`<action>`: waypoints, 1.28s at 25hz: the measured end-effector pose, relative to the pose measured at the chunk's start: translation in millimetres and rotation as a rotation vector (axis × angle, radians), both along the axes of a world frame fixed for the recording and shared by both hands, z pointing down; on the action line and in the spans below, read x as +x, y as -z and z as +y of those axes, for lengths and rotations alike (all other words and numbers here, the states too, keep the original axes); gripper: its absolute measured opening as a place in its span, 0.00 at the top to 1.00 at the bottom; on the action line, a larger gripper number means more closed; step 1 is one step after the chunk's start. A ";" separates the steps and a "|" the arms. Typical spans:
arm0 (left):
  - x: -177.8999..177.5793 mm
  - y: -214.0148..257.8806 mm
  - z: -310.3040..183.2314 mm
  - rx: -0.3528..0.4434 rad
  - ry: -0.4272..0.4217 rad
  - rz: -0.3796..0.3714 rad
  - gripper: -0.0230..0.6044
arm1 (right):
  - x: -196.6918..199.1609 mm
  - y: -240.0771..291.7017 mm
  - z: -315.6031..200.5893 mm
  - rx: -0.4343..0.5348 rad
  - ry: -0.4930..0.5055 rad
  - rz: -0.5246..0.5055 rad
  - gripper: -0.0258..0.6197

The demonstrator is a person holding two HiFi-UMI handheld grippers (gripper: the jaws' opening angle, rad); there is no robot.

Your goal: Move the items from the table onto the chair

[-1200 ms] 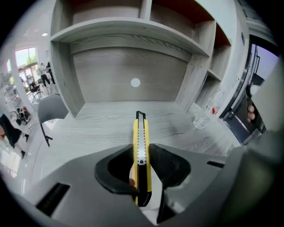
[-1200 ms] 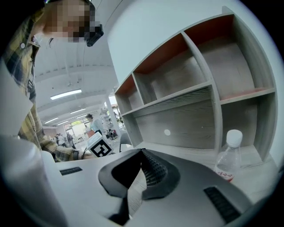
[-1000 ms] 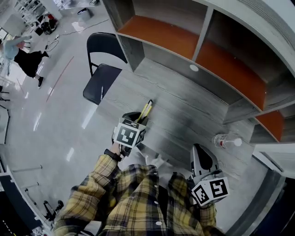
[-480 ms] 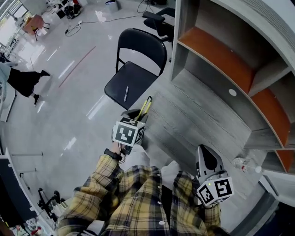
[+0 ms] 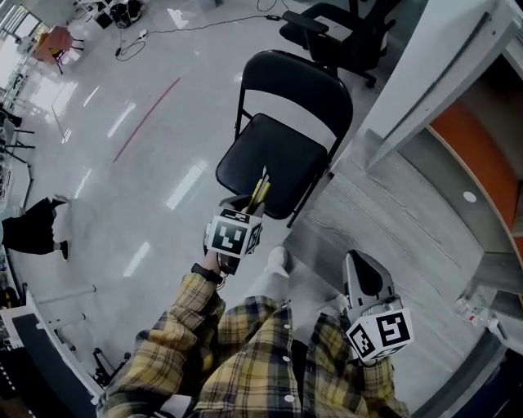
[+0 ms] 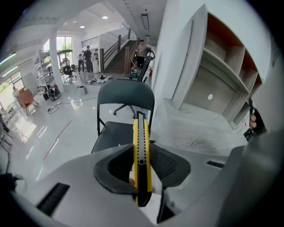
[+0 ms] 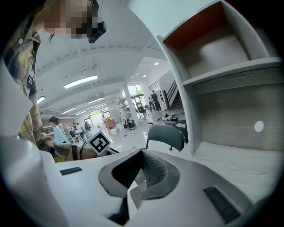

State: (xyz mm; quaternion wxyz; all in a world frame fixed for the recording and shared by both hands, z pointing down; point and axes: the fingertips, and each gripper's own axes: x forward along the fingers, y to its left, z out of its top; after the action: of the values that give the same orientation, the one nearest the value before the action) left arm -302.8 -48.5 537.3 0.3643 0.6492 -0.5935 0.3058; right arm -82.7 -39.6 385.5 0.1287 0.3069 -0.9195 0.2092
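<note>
A yellow and black utility knife (image 5: 260, 191) (image 6: 140, 133) stands upright between the jaws of my left gripper (image 5: 248, 206) (image 6: 141, 165), which is shut on it. Its tip reaches over the near edge of the black folding chair (image 5: 278, 151) (image 6: 119, 133). A small pale item (image 6: 119, 144) lies on the chair's seat. My right gripper (image 5: 362, 280) (image 7: 135, 175) hangs shut over the grey wooden table (image 5: 384, 220), right of the chair, with nothing plainly held. The chair (image 7: 166, 133) also shows ahead in the right gripper view.
A tall grey shelf unit (image 5: 458, 90) with orange boards stands on the table's far side. A clear bottle (image 5: 472, 309) lies at the table's right edge. An office chair (image 5: 335, 24) stands behind the folding chair. Shiny floor spreads left, with people far off.
Both grippers have swung away from the table toward the chair. The chair now sits straight ahead and nearer, the knife over its front edge. The bottle has slid to the far right.
</note>
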 end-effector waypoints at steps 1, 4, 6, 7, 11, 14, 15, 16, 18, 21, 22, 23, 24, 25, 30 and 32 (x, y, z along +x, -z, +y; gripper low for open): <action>-10.1 -10.8 -4.5 -0.017 -0.010 0.002 0.78 | -16.5 -3.9 -5.1 -0.003 0.002 0.002 0.93; -34.2 -49.1 -23.1 -0.053 -0.017 0.013 0.78 | -61.4 -20.6 -25.0 -0.012 0.018 0.006 0.93; -44.2 -76.6 -32.4 -0.077 -0.018 0.024 0.78 | -87.0 -32.9 -34.7 -0.026 0.028 0.014 0.93; -47.0 -90.2 -35.1 -0.089 -0.018 0.032 0.78 | -98.4 -39.4 -37.7 -0.036 0.032 0.022 0.93; -51.3 -145.9 -44.2 -0.127 0.010 0.081 0.78 | -137.6 -73.0 -50.2 -0.070 0.062 0.053 0.93; -48.9 -188.7 -48.0 -0.160 0.021 0.109 0.78 | -158.9 -101.1 -61.2 -0.096 0.064 0.067 0.93; -48.5 -202.6 -51.1 -0.167 0.023 0.112 0.78 | -164.9 -109.7 -65.7 -0.103 0.060 0.067 0.93; -48.2 -216.0 -55.1 -0.171 0.026 0.114 0.78 | -170.1 -117.6 -70.2 -0.110 0.056 0.065 0.93; -47.4 -241.5 -62.3 -0.179 0.037 0.120 0.78 | -178.6 -131.8 -77.3 -0.122 0.049 0.063 0.93; -46.6 -276.7 -69.1 -0.199 0.050 0.123 0.78 | -187.7 -149.6 -81.3 -0.140 0.043 0.062 0.93; -46.8 -287.2 -71.5 -0.204 0.052 0.120 0.78 | -189.9 -154.7 -81.8 -0.146 0.041 0.060 0.93; -46.6 -297.2 -74.1 -0.209 0.052 0.117 0.78 | -191.4 -159.0 -82.3 -0.153 0.037 0.057 0.93; -45.5 -306.6 -76.8 -0.215 0.048 0.115 0.78 | -191.9 -162.3 -82.9 -0.158 0.032 0.053 0.93; -43.6 -315.3 -79.7 -0.221 0.043 0.113 0.78 | -191.7 -164.5 -83.5 -0.163 0.025 0.048 0.93; -32.6 -353.0 -85.0 -0.276 0.022 0.107 0.78 | -186.5 -171.1 -86.5 -0.190 -0.003 0.023 0.93; -27.8 -363.9 -84.1 -0.297 0.014 0.112 0.78 | -183.4 -174.8 -89.3 -0.199 -0.008 0.020 0.93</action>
State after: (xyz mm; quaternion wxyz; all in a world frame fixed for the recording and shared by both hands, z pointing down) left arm -330.7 -132.6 901.2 0.4911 0.6000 -0.5250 0.3511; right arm -266.1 -128.9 560.2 0.1667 0.2984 -0.8916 0.2970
